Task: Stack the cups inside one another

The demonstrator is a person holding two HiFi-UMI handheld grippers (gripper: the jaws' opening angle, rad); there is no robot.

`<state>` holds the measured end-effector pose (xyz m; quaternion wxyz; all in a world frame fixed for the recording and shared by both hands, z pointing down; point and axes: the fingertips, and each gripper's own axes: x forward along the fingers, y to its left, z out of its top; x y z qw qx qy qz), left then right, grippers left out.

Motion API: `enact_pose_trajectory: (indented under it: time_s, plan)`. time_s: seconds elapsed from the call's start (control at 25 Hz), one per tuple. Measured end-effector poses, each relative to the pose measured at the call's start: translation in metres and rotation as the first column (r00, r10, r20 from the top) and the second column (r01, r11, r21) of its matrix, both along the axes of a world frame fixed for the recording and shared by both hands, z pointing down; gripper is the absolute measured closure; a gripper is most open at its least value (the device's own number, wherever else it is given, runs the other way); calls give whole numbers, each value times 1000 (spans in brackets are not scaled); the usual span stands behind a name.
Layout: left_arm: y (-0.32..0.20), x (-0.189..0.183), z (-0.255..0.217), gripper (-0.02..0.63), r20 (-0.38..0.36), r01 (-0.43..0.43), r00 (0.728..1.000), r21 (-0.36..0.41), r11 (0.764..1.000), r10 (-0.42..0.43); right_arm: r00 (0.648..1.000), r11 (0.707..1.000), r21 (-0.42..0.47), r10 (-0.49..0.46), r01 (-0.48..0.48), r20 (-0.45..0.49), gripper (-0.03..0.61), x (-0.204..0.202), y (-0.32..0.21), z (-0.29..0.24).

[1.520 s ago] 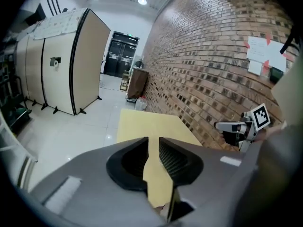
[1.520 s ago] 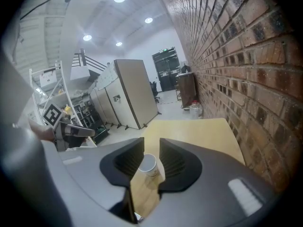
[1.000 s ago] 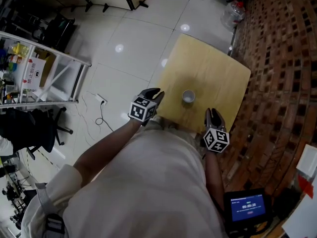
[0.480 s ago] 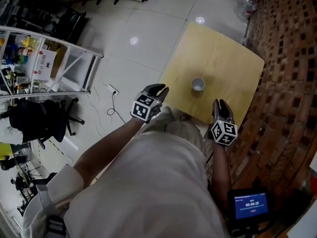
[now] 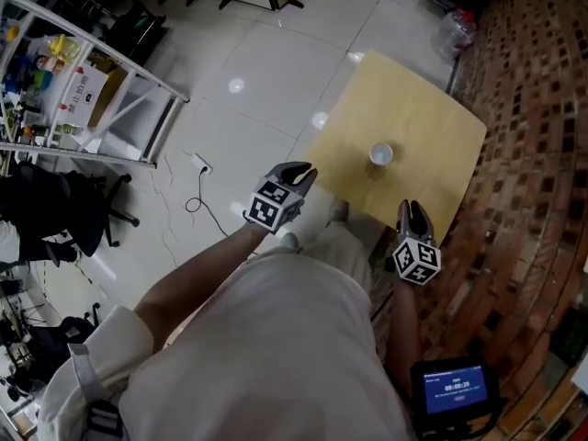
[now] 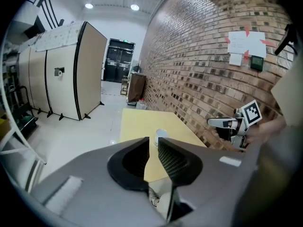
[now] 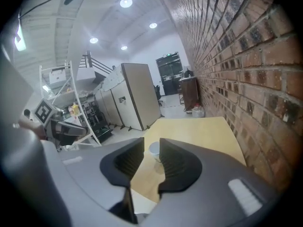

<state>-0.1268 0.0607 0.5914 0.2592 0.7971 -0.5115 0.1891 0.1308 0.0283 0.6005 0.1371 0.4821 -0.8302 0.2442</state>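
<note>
A white cup, possibly several nested, stands upright near the middle of the yellow table. My left gripper hangs off the table's near left edge, over the floor. Its jaws have just been closing; a narrow gap remains with nothing between them, and the cup shows well beyond the tips. My right gripper is off the near right edge, open and holding nothing, with the cup ahead on the table. Each gripper appears in the other's view, the right gripper and the left gripper.
A brick wall runs along the table's right side. A white shelf rack and a dark chair stand at the left. A cable lies on the tiled floor. A screen glows at lower right; a water bottle sits beyond the table.
Both grippers have drawn back from the table's near edge, so the cup now lies farther ahead of them. The cup has stayed where it was.
</note>
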Motion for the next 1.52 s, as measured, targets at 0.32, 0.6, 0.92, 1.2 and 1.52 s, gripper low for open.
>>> enact_pose_trajectory:
  time_s: [0.32, 0.6, 0.92, 1.2, 1.52]
  plan:
    - [91, -34, -6, 534, -9, 58, 998, -1, 998, -58, 988, 999, -13, 50, -49, 148, 486, -40, 58, -19]
    - [144, -67, -12, 543, -18, 95, 995, -6, 996, -95, 966, 979, -81, 198, -187, 164, 487, -46, 89, -43]
    - [165, -63, -19, 552, -55, 80, 995, 24, 996, -79, 943, 978, -34, 208, -207, 260, 522, -54, 118, -94]
    - [149, -50, -29, 557, -45, 104, 994, 48, 993, -102, 964, 989, 52, 122, -138, 235, 522, -47, 126, -121]
    - [151, 3, -33, 555, -34, 69, 997, 16, 997, -69, 989, 998, 36, 41, -46, 139, 578, -14, 153, -102]
